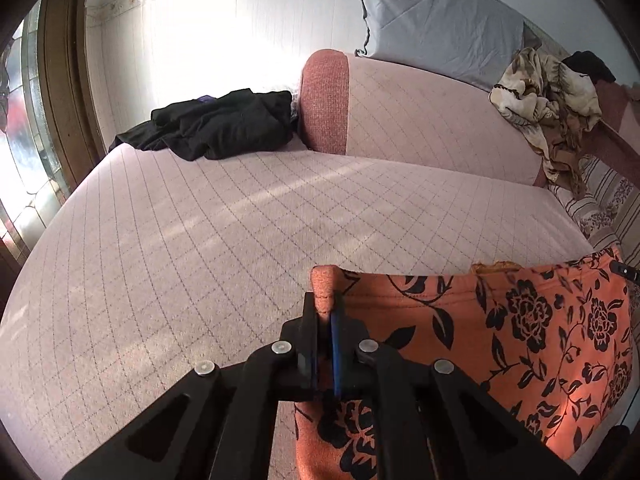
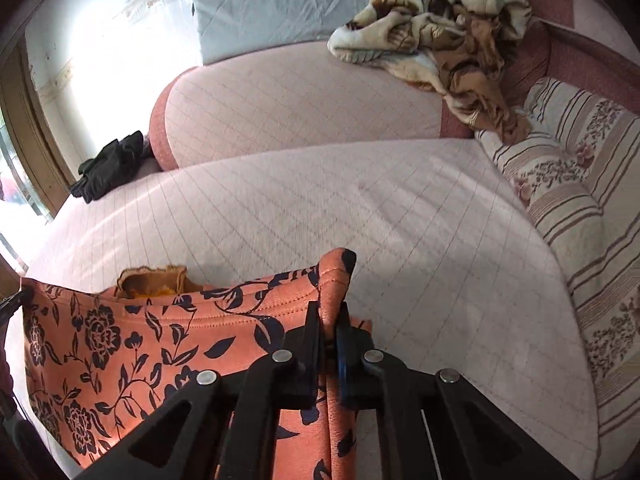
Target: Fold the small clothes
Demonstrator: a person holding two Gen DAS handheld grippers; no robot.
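An orange garment with a black flower print [image 1: 500, 332] hangs stretched between my two grippers above the pink quilted sofa seat [image 1: 200, 240]. My left gripper [image 1: 326, 308] is shut on its left top corner. My right gripper [image 2: 330, 316] is shut on its right top corner; the garment [image 2: 132, 340] spreads to the left in that view. A yellow-brown inner lining [image 2: 154, 278] shows at the waistband. The tip of the right gripper shows at the right edge of the left wrist view [image 1: 624, 269].
A black clothes pile [image 1: 216, 126] lies at the far left end of the seat by the pink backrest cushion [image 1: 400, 112]. A beige patterned blanket [image 2: 440, 28] lies on the backrest. A grey-blue pillow [image 1: 436, 20] stands behind. A striped floral cushion [image 2: 568, 200] is at the right. A window [image 1: 28, 128] is at the left.
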